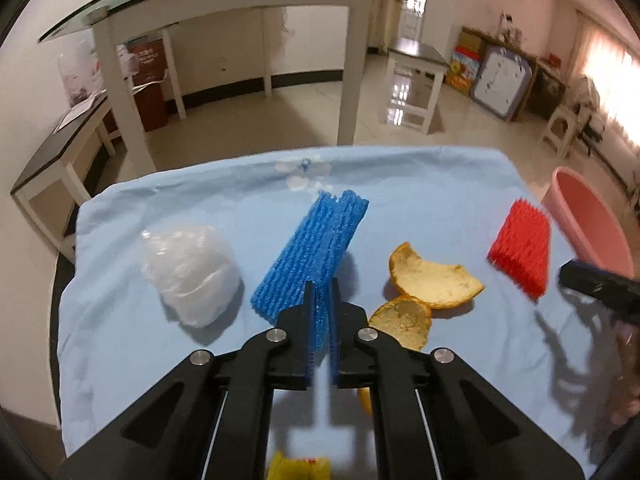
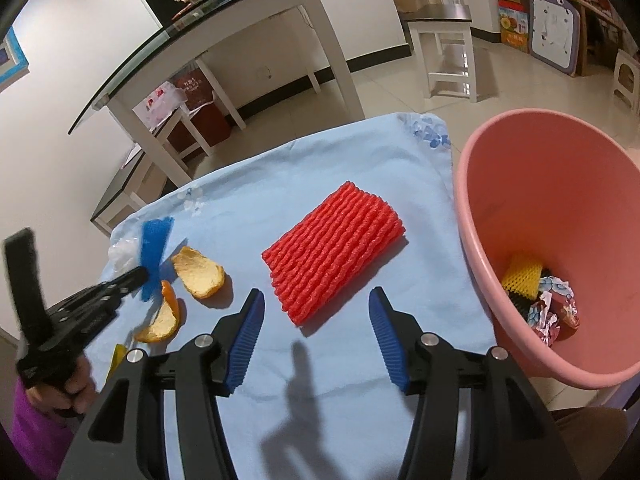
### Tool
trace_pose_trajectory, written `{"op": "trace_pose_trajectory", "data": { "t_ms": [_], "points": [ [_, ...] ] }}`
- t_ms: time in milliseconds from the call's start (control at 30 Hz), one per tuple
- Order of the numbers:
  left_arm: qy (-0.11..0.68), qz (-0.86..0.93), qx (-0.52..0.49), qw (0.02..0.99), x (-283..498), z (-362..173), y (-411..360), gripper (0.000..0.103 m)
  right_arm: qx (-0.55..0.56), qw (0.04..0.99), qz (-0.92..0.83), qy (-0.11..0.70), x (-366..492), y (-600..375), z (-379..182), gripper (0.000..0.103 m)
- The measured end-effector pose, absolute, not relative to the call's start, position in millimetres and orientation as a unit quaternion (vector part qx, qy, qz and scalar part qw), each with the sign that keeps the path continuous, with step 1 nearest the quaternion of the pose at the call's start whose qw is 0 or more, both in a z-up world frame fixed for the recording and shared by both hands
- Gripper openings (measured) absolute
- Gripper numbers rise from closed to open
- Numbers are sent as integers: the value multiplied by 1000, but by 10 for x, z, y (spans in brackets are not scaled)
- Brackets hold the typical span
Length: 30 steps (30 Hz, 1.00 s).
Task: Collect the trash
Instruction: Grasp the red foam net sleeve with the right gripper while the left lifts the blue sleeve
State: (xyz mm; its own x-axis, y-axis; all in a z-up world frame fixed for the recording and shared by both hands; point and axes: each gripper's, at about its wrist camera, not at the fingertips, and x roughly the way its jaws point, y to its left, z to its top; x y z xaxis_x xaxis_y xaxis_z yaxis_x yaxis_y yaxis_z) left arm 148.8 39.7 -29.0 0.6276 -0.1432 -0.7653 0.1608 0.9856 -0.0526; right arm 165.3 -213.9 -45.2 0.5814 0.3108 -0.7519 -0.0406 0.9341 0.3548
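My left gripper (image 1: 322,288) is shut on the near end of a blue foam net (image 1: 316,252) and holds it tilted above the blue cloth (image 1: 420,184); it also shows at the left of the right wrist view (image 2: 154,260). My right gripper (image 2: 316,308) is open and empty, just short of a red foam net (image 2: 334,258) lying flat on the cloth. Two orange peels (image 1: 432,280) lie right of the blue net. A crumpled clear plastic bag (image 1: 192,272) lies to its left. A pink bin (image 2: 560,240) stands at the right with trash inside.
A yellow wrapper (image 1: 300,466) lies near the cloth's front edge under my left gripper. A glass-topped white table (image 1: 240,12) stands behind, with white stools (image 1: 416,80) and boxes on the tiled floor. The cloth's right edge (image 2: 452,184) borders the bin.
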Motion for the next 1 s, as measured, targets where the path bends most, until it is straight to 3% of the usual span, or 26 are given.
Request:
{"op": "trace_pose_trajectory", "data": {
  "t_ms": [300,467,533,1000],
  "points": [
    [408,-92,-26,908,1194,-71,384,5,153,871,60,464,1898,-2044,-592,52],
    [424,-85,-22,902,1146,-130,314,5,146,871,58,465,1957,-1995,-652,15],
    [431,-80,-24,899,1131,-170,282,5,145,872,63,463,1932,-2000,-646,11],
    [433,-54,-18,900,1026,-127,105,5,113,901,91,409,1409,-2076,-209,10]
  ]
}}
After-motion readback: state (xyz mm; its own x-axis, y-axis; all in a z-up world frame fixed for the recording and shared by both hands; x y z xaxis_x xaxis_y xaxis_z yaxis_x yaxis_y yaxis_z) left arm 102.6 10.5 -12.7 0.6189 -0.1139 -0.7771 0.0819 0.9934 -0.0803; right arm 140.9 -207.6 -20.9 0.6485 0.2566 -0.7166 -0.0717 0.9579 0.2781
